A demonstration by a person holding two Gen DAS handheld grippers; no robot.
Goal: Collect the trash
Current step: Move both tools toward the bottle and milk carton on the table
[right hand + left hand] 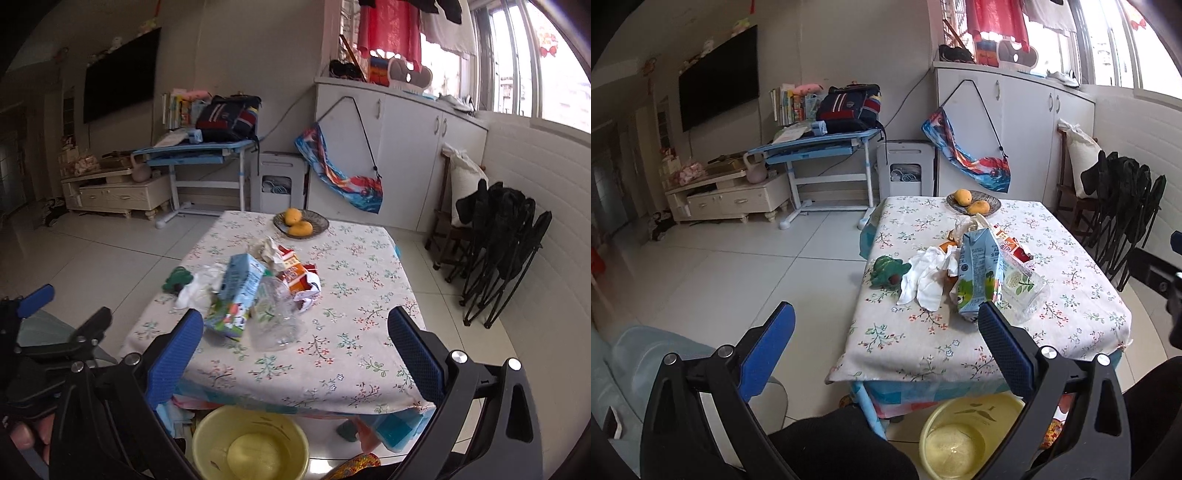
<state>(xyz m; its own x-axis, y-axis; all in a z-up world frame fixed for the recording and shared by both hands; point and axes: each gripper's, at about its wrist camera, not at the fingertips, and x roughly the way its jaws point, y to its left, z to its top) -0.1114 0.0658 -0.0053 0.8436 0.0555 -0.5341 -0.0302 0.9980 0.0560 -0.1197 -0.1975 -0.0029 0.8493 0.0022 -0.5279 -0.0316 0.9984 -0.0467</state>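
Left gripper [886, 314] and right gripper [295, 319]: black plastic frames with triangular cut-outs, silver round screw heads at the pivots. Fingers [1004, 347] carry blue textured pads. Person wears dark clothing at the lower frame edge.

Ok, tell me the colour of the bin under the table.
Yellow. The bin sits on the floor below the table's near edge, clearest in the right wrist view.
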